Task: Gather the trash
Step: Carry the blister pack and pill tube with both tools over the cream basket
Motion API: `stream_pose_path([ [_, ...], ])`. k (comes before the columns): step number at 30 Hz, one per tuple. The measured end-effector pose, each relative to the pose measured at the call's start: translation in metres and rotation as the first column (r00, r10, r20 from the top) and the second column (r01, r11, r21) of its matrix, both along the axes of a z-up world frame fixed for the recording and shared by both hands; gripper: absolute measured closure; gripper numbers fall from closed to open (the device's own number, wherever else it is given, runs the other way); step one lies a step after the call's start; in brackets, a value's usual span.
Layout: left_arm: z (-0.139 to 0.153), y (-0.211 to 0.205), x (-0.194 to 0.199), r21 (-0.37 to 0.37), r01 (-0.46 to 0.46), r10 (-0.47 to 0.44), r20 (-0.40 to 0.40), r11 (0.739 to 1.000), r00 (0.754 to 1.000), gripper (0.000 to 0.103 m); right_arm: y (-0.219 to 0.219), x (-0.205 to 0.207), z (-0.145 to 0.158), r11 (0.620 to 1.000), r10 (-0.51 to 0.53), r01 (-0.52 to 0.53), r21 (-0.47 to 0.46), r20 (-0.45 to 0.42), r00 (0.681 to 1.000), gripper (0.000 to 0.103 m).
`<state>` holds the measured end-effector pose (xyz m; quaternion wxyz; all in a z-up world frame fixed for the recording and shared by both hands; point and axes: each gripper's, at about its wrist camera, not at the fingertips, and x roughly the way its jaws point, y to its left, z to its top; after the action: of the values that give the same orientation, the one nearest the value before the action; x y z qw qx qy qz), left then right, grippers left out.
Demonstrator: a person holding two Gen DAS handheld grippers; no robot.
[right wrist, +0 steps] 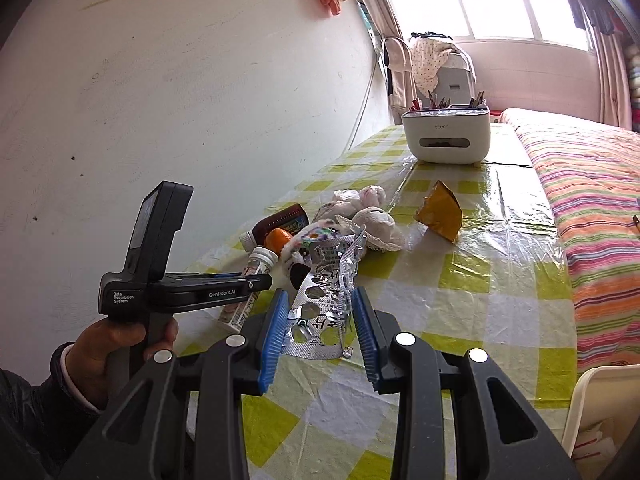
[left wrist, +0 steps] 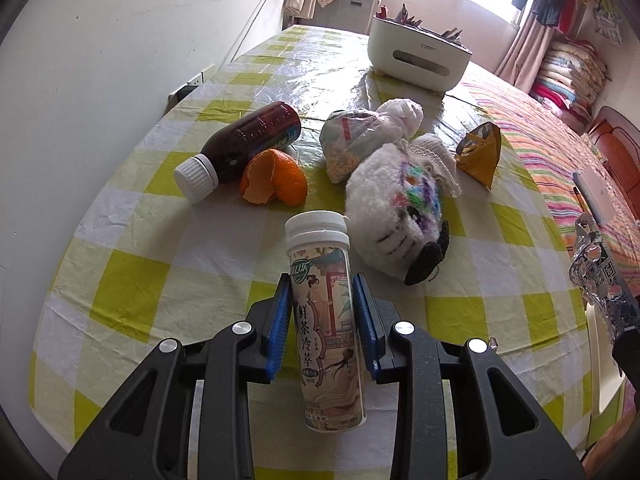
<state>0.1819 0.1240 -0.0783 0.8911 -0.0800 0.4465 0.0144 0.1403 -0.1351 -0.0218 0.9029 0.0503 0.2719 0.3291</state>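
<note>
Checked tablecloth [left wrist: 160,264], left hand-held gripper [left wrist: 322,320] clamping tea canister [left wrist: 326,320], right hand-held gripper [right wrist: 320,332] gripping empty blister pack [right wrist: 328,292]

I count one tea bottle [left wrist: 326,320], one dark drink bottle [left wrist: 240,146], one orange peel [left wrist: 274,178], one knotted plastic bag [left wrist: 356,136], one gold wrapper [left wrist: 482,150], one foil blister pack [right wrist: 326,300], one plush toy [left wrist: 394,208], one white organizer box [left wrist: 418,54].

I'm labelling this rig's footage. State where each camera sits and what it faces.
Left wrist: behind the left gripper, shut on a tea bottle, facing down the checked table.
Right wrist: behind the right gripper, shut on a blister pack; left hand visible.
Shared: orange peel, white organizer.
</note>
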Motion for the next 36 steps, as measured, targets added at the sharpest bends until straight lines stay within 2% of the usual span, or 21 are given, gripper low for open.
stream_pose_path([
  [10, 0.004, -0.032, -0.007, 0.025, 0.077, -0.078, 0.037, 0.997, 0.996, 0.073, -0.030, -0.003, -0.004, 0.994, -0.109, 0.109, 0.022, -0.007, 0.994, 0.070],
  [21, 0.009, -0.066, -0.015, 0.011, 0.165, -0.165, 0.061, 0.986, 0.984, 0.073, -0.057, -0.010, -0.010, 0.968, -0.247, 0.248, 0.042, -0.028, 0.969, 0.070],
  [30, 0.011, -0.103, -0.025, 0.007, 0.253, -0.252, 0.094, 0.967, 0.963, 0.074, -0.090, -0.019, -0.015, 0.913, -0.397, 0.399, 0.081, -0.046, 0.917, 0.070],
  [36, 0.010, -0.133, -0.031, 0.019, 0.313, -0.313, 0.113, 0.950, 0.943, 0.074, -0.111, -0.032, -0.015, 0.851, -0.519, 0.519, 0.086, -0.028, 0.855, 0.070],
])
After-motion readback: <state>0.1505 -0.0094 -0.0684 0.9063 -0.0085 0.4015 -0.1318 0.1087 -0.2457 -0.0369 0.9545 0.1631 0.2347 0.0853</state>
